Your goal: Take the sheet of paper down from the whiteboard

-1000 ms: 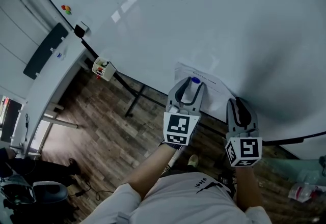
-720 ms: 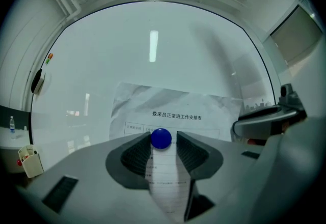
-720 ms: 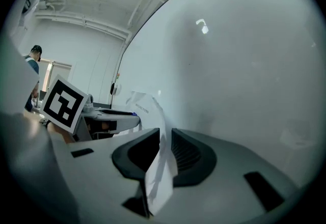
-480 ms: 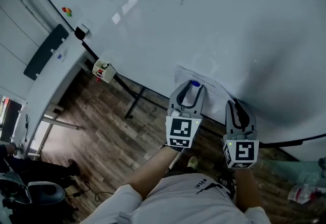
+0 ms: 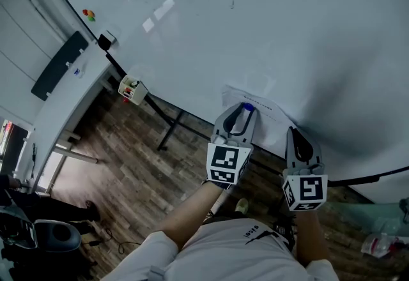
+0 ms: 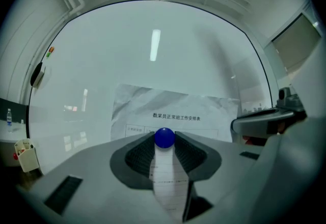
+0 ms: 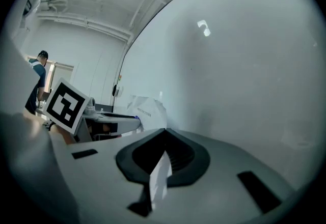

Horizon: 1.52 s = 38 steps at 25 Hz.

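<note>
Cut off at head view's top and right: whiteboard (image 5: 255, 18). Pinched out of sight in right claw (image 7: 164, 132): sheet of paper (image 7: 147, 108) edge. Unreadably small: table print beneath blue magnet (image 6: 164, 137).

The left gripper (image 6: 164, 142) fills the lower half of the view. Its jaws have just been closing, and their tips now meet the sides of a round blue magnet (image 6: 164, 137) at the centre. The magnet pins a creased sheet of paper (image 6: 173, 106) with a printed heading to the whiteboard (image 6: 153, 29). The sheet spreads from the centre towards 12 o'clock and shows again in the gap between the jaws. At 3 o'clock the right gripper (image 6: 240, 125) reaches in by the sheet's edge. At 8 o'clock a small pen holder (image 6: 24, 149) hangs, and at 9 o'clock a dark eraser (image 6: 36, 74) sits on the board.
</note>
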Motion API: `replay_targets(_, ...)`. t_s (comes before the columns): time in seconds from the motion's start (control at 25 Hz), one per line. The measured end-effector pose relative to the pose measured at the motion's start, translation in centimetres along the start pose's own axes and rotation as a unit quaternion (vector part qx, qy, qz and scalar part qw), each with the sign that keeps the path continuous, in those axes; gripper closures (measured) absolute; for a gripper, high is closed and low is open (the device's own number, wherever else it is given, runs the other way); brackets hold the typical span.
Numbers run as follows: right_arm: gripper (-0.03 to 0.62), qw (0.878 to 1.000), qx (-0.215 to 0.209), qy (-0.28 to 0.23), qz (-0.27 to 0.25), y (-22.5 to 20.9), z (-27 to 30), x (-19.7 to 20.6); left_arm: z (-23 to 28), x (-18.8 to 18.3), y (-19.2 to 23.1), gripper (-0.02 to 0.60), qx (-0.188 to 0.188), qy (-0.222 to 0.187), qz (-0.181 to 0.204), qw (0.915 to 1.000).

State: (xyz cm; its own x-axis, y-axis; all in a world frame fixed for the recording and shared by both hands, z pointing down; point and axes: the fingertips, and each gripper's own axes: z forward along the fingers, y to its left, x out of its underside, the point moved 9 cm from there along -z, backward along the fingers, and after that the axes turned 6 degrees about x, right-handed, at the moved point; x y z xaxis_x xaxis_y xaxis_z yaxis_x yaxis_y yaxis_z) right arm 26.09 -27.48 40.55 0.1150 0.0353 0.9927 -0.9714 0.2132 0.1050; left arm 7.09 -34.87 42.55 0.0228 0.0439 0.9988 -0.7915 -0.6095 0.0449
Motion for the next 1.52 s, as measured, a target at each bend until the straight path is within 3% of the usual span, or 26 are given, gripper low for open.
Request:
replay_targets(0.44, 0.58, 0.999, -0.035, 0.008, 0.034, 0.8, -1.7, -0.6, -4.9, -0.5, -0.1, 0.448, 0.006, -0.007, -0.042, 0.9991)
replay_targets(0.84, 0.58, 0.998, -0.053, 0.031, 0.034, 4.5, -4.2, -0.4, -10.6, -0.2, 0.1, 0.448, 0.016, 0.006, -0.049, 0.9986)
replay_targets(1.52, 0.58, 0.993, -0.063, 0.046, 0.09, 12.1, -8.0, -0.7, -19.5, -0.7, 2.4, 0.448, 0.046, 0.007, -0.044, 0.9979)
